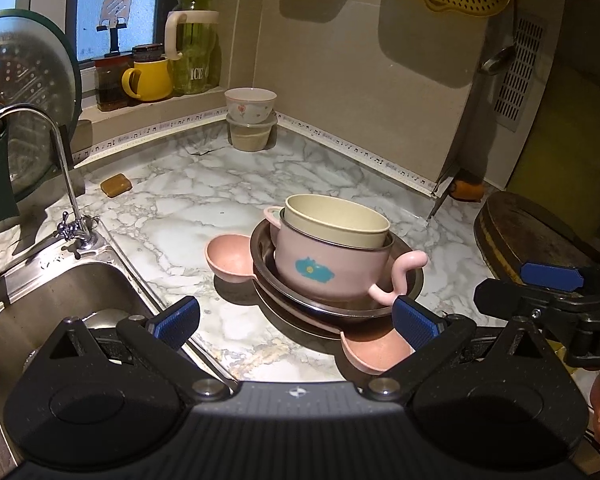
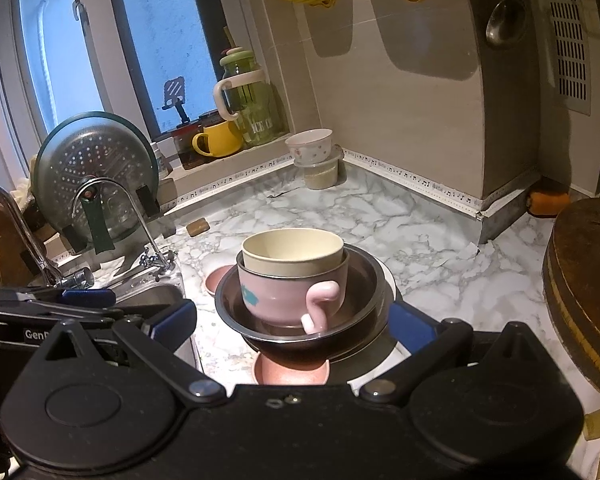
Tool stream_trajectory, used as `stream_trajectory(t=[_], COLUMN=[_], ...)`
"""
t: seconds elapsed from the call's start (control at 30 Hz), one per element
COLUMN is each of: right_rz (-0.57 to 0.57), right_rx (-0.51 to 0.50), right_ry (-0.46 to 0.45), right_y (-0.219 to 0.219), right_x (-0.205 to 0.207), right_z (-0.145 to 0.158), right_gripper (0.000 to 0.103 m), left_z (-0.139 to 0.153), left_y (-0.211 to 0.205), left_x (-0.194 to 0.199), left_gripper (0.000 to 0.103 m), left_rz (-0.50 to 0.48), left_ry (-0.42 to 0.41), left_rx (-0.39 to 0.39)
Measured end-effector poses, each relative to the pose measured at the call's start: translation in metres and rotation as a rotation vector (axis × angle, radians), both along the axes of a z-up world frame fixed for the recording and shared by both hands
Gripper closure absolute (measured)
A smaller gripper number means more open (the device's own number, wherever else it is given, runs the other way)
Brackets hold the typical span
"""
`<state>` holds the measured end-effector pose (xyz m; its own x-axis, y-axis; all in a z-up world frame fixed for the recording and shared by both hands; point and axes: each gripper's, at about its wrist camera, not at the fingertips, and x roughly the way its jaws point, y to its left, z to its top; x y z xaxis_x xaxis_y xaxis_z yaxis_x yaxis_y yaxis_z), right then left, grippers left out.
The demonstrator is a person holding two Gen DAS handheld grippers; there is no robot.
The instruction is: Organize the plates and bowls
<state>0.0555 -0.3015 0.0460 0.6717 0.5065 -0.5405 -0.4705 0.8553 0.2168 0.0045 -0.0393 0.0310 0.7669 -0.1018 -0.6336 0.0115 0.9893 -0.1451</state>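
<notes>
A cream bowl (image 1: 337,220) sits nested inside a pink mug-shaped bowl with a blue blotch (image 1: 332,264), and that sits tilted in a steel basin (image 1: 414,280), which in turn rests on a pink plate with ear-like lobes (image 1: 228,260), all low and centre in both views on the marble counter (image 1: 172,200). The pile looks top-heavy to me: the pink cup leans toward the right of the left wrist view, its looped handle (image 1: 400,276) hanging over the basin rim. The left gripper (image 1: 296,320) is spread wide, holding nothing, its right pad just beside the handle. The right gripper (image 2: 292,320) is likewise wide open and empty, with the basin sitting between its pads. If either one closes on the steel rim alone, I would expect the slick metal to slip and the cup and cream bowl to slide out. A nudge to the handle could tip the cup. The sink (image 1: 80,300) lies just left of the stack, so anything knocked that way could drop in. A flowered bowl on a plastic tub (image 1: 250,106) stands well apart in the back corner.
</notes>
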Motion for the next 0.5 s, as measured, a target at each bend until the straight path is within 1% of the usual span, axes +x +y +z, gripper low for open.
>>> stream_trajectory(t=[0.17,0.4,0.5], right_rz=[-0.005,-0.02,-0.027], right_rx=[-0.003,-0.01,-0.02], right_ry=[0.013,0.016,0.01], right_y=[0.0,0.0011,0.0004], right_x=[0.0011,0.0015,0.0013], right_z=[-0.0028,-0.0034,-0.0034], right_gripper=[0.0,0.0,0.0], left_z=[-0.0007,-0.0015,-0.0008], left_y=[-0.0023,-0.002,-0.0024], left_x=[0.0012,0.0019,0.0019], left_gripper=[0.0,0.0,0.0], left_rz=[-0.008,-0.016,-0.014], left_ry=[0.0,-0.003,-0.016], left_rx=[0.008,-0.002,0.01])
